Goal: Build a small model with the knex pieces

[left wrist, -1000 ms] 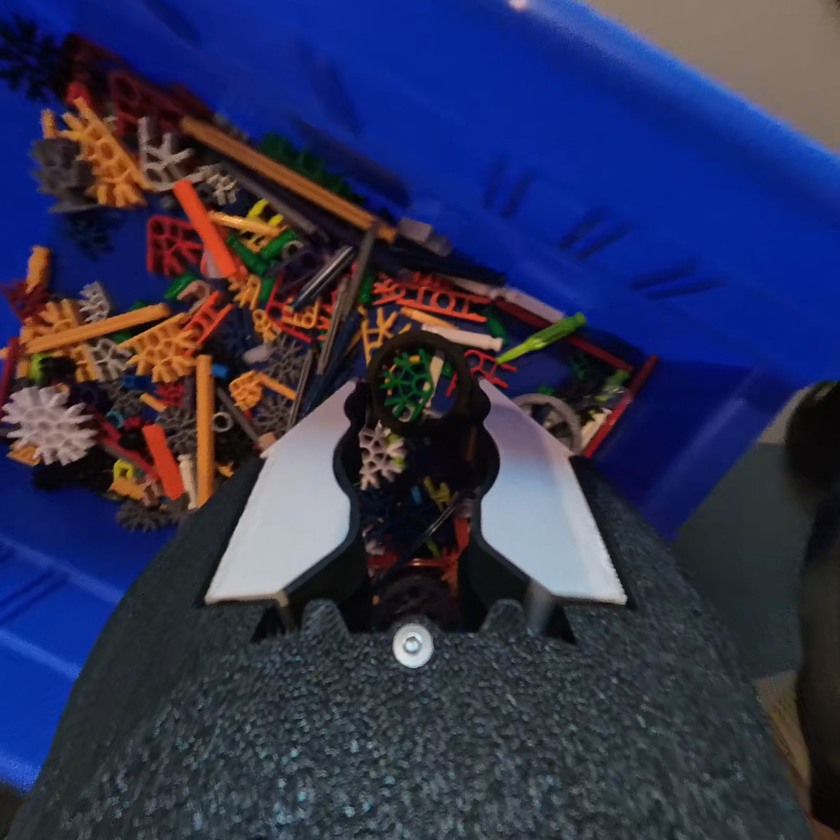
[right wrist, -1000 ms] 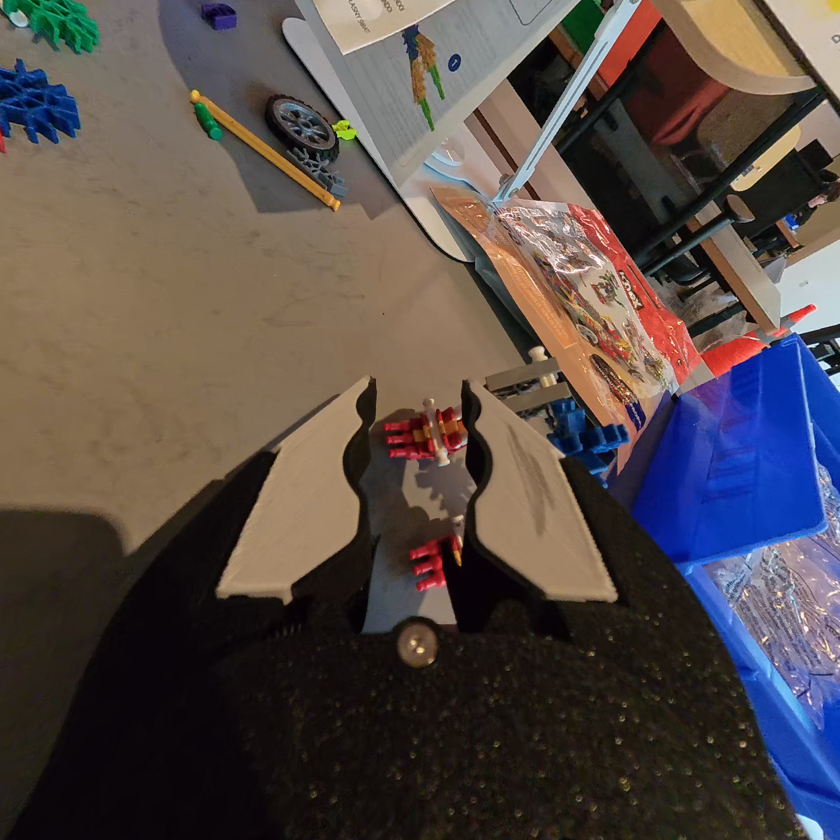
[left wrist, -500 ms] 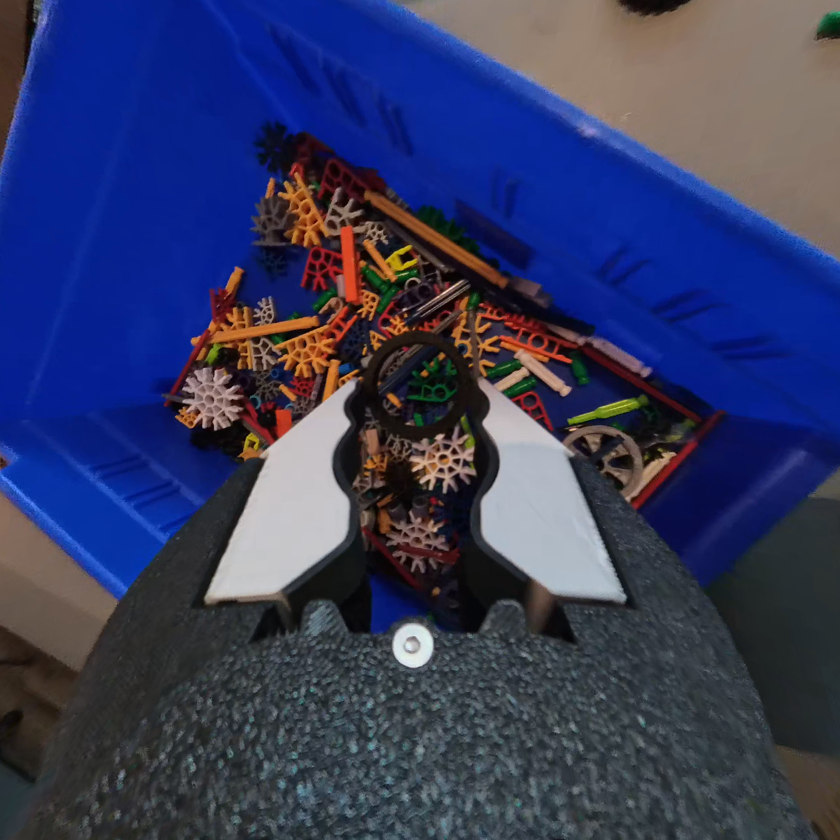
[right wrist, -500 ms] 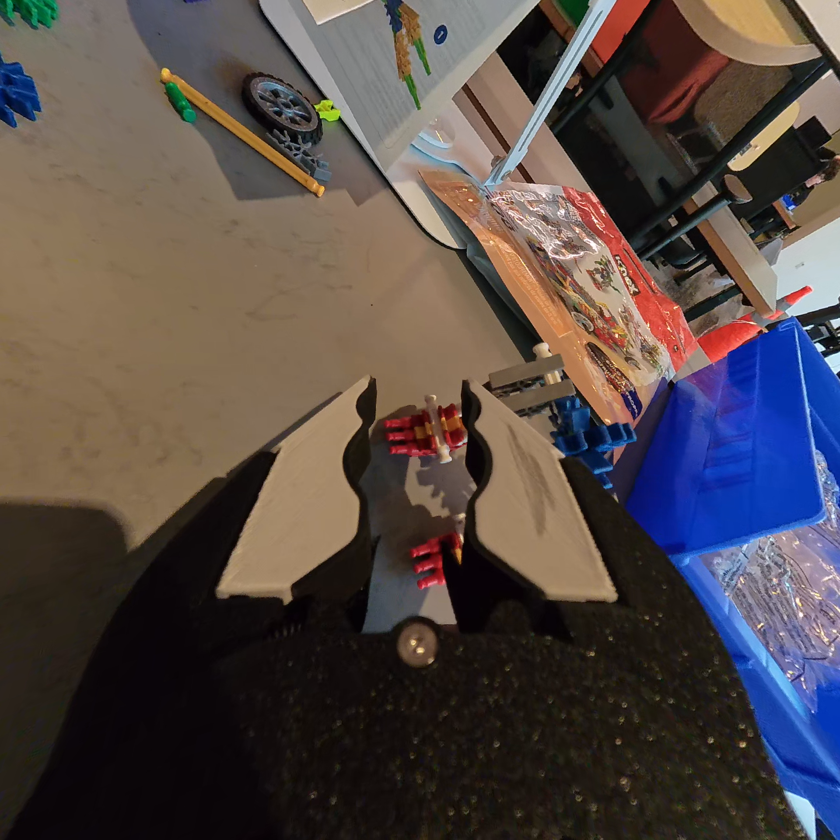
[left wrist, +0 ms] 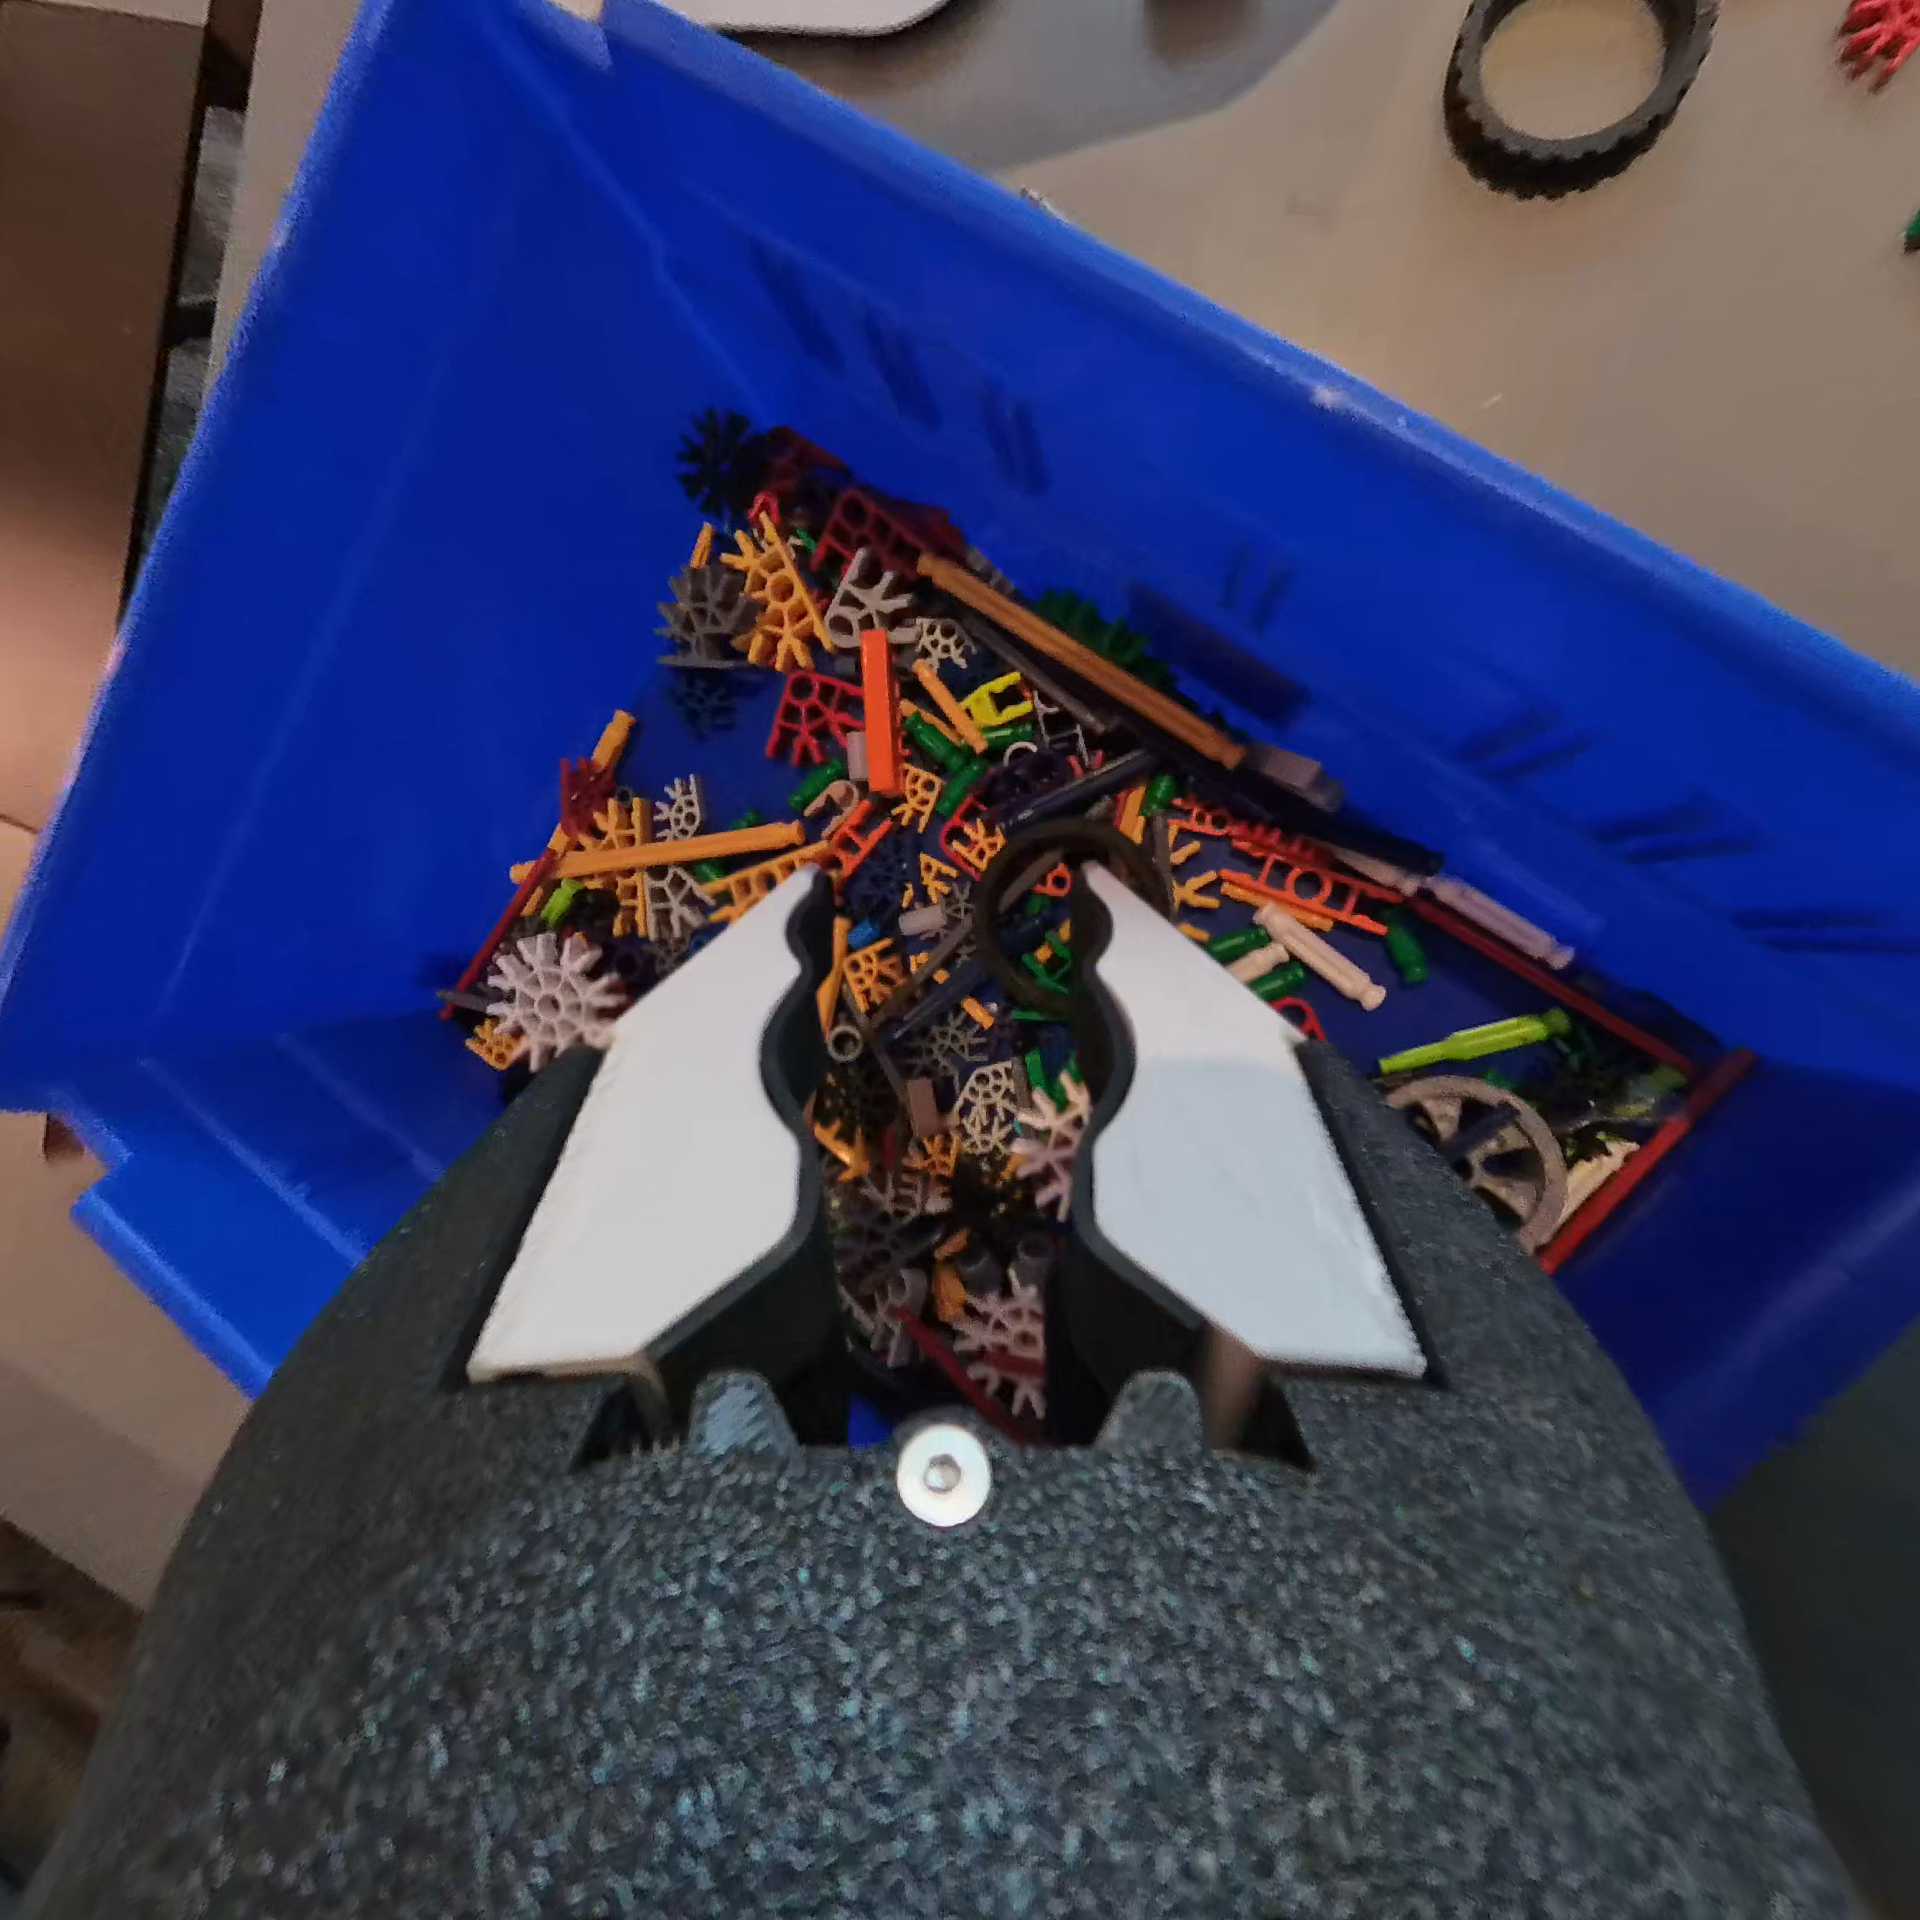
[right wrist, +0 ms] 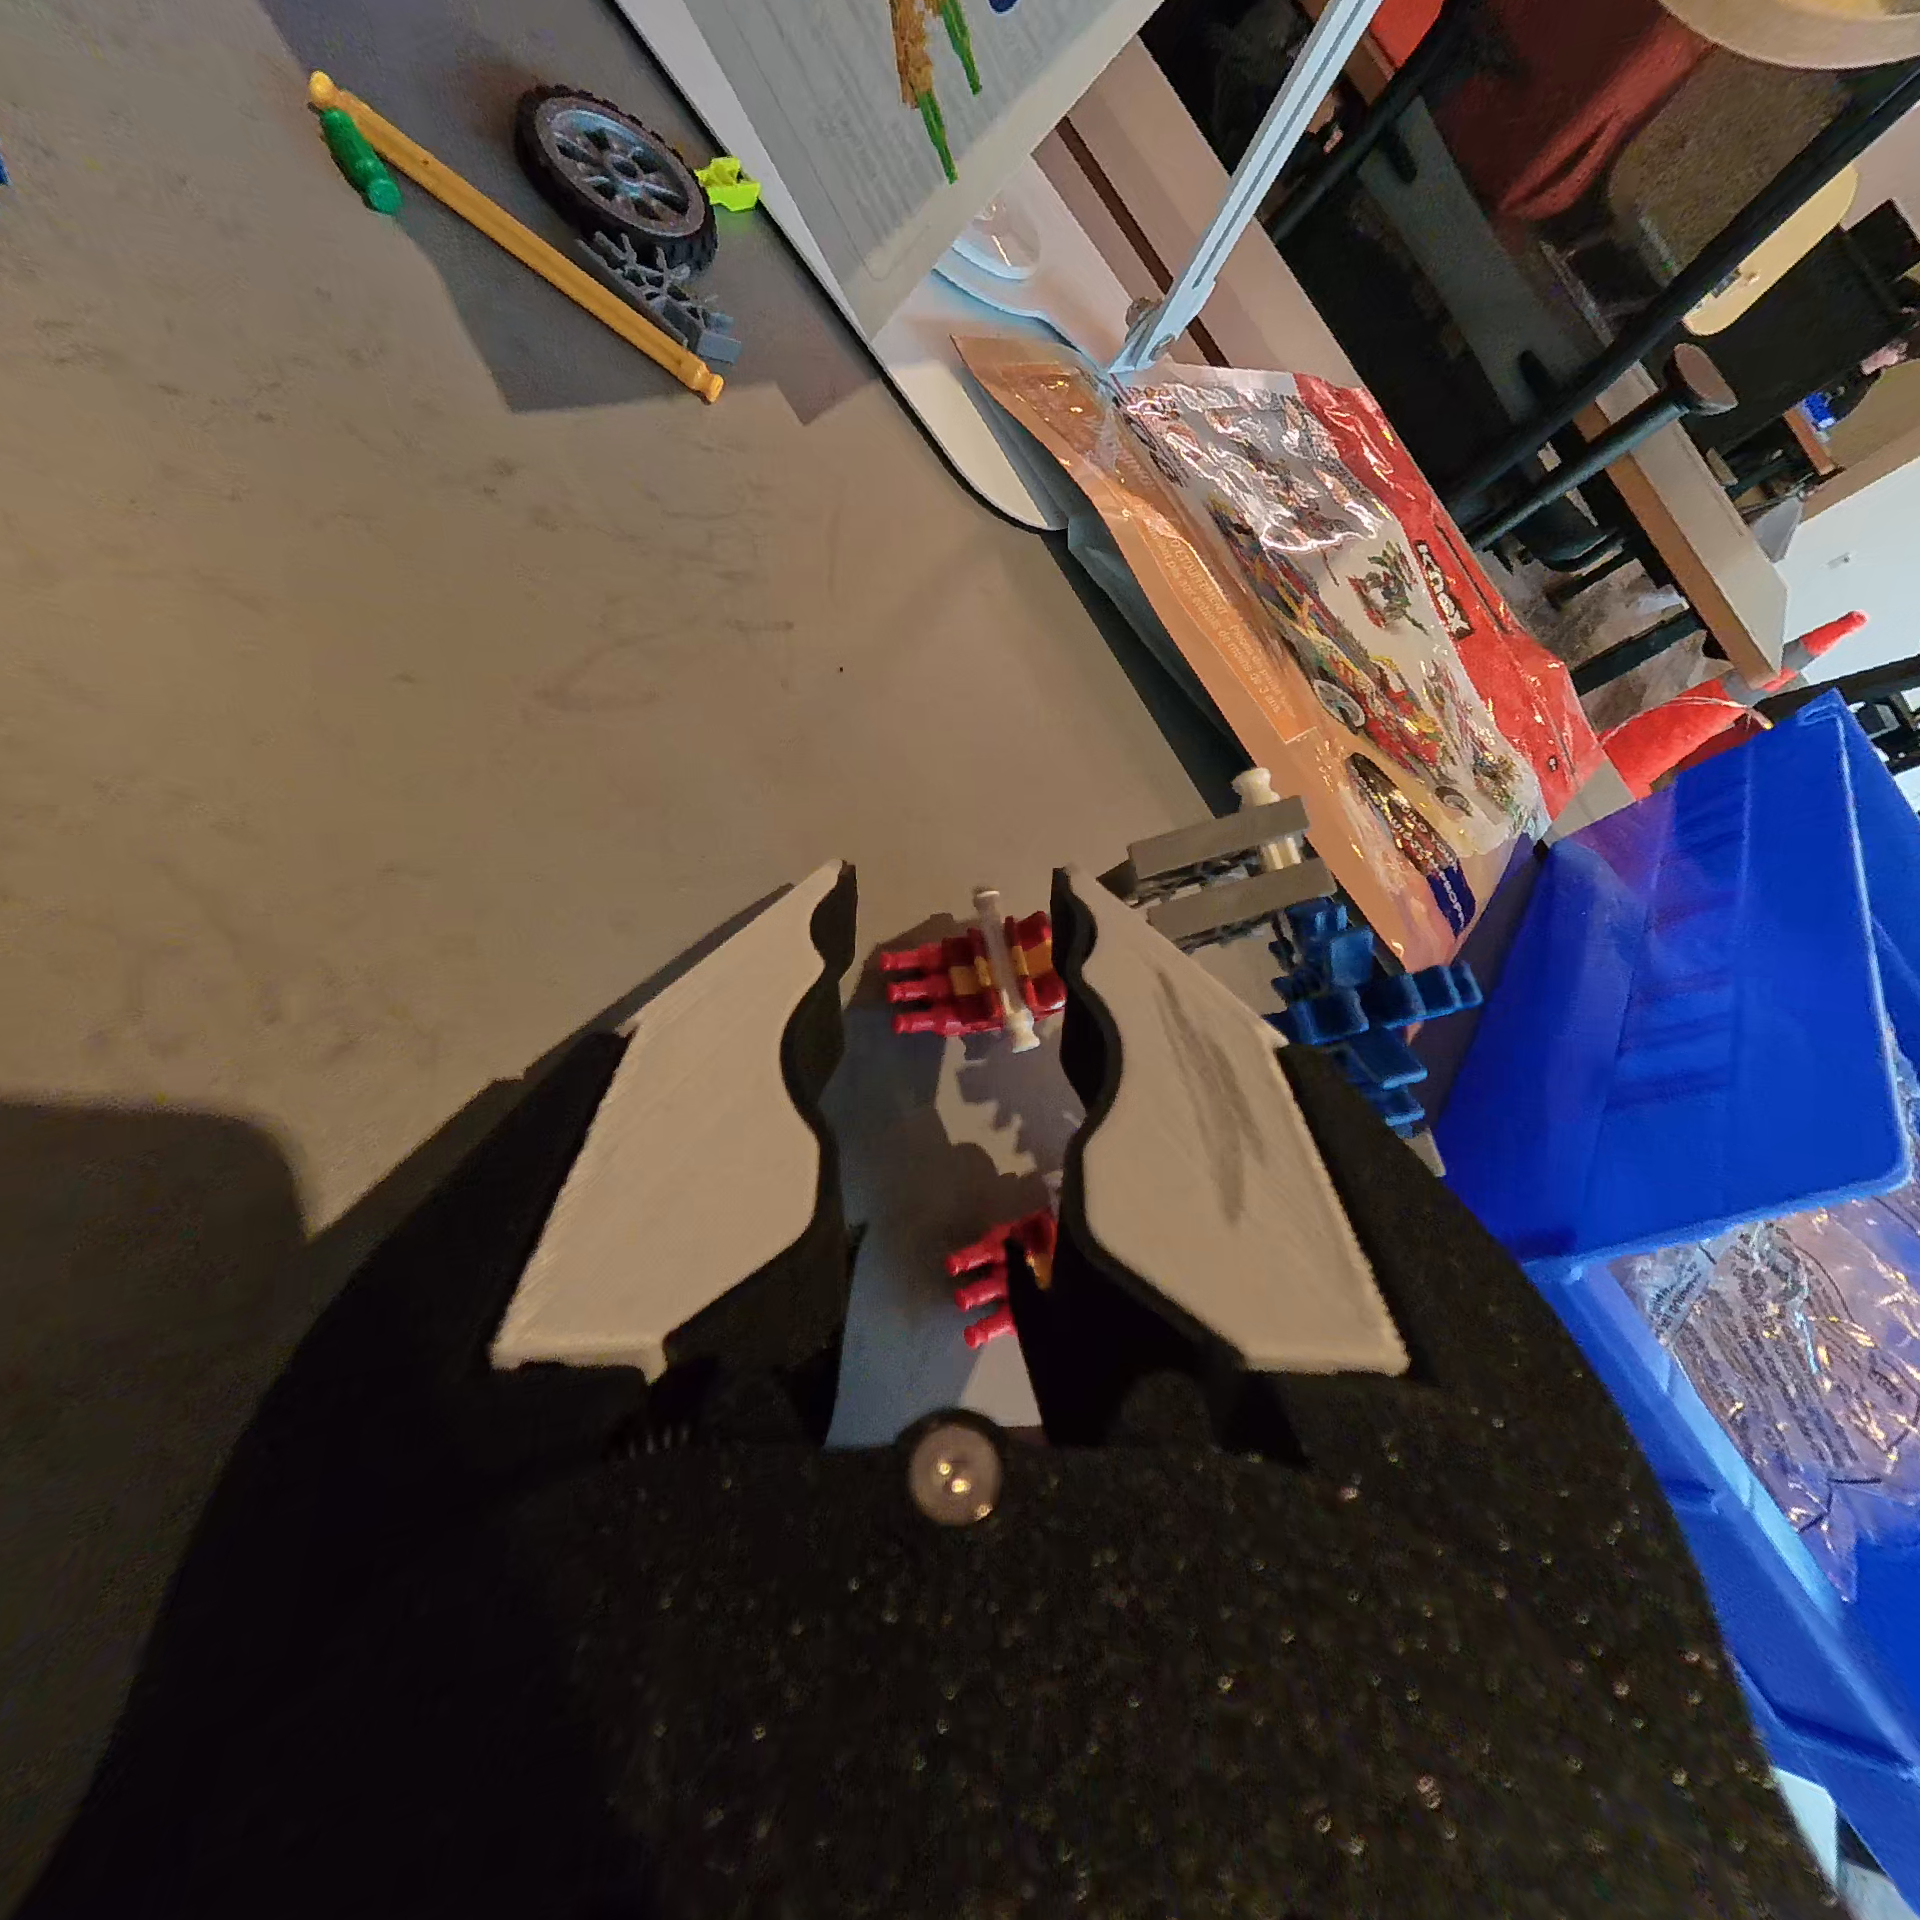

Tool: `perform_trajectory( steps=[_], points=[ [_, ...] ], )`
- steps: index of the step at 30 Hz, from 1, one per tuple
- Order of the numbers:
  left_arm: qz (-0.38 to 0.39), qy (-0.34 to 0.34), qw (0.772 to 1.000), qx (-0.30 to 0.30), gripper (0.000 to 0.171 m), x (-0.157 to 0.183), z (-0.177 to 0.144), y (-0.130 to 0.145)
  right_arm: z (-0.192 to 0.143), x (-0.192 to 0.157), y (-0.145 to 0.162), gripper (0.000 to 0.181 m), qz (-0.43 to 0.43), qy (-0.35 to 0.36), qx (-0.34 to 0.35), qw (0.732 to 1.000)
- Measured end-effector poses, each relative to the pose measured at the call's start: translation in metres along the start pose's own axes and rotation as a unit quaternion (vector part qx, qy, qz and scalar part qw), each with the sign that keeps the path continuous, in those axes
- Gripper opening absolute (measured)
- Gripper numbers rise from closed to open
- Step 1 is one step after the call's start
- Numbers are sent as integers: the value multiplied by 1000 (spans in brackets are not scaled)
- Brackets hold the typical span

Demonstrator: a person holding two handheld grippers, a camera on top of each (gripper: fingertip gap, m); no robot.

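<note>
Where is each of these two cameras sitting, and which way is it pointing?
Left wrist view: sits on the left gripper, looking steeply down along its fingers into a blue bin of small building pieces; a black ring hangs on one fingertip.
Right wrist view: sits on the right gripper, looking low across a grey table at a red connector piece and a toy wheel; its own open fingers show.
Shared: grey table and a blue bin; whether the same bin cannot be told.

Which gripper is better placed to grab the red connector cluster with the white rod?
Right. The right gripper is open with the red connector cluster just beyond its fingertips; the left gripper is open above the blue plastic bin of loose pieces.
</note>
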State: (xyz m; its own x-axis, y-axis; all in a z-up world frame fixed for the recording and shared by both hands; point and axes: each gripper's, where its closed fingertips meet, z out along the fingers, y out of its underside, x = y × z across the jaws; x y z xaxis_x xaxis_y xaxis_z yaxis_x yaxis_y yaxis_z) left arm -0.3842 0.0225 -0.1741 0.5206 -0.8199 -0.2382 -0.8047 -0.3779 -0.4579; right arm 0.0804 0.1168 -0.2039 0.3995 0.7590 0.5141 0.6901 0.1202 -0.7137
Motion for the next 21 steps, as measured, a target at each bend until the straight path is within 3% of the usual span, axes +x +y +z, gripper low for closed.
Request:
perform_trajectory(
  steps=[6, 12, 15, 21],
  points=[
    [10, 21, 1000, 2, 42, -2, 25, -14, 1, 1, 2, 37, 4, 0, -8, 1000],
    [-24, -13, 1000, -2, 37, -30, 52, -24, 2, 1, 3, 37, 5, 0, -10, 1000],
    [-45, 18, 998, 36, 36, -31, 60, -36, 2, 1, 2, 37, 5, 0, -10, 1000],
    [-77, -11, 996, 54, 29, -55, 75, -45, 1, 1, 2, 37, 5, -1, -7, 1000]
  ],
)
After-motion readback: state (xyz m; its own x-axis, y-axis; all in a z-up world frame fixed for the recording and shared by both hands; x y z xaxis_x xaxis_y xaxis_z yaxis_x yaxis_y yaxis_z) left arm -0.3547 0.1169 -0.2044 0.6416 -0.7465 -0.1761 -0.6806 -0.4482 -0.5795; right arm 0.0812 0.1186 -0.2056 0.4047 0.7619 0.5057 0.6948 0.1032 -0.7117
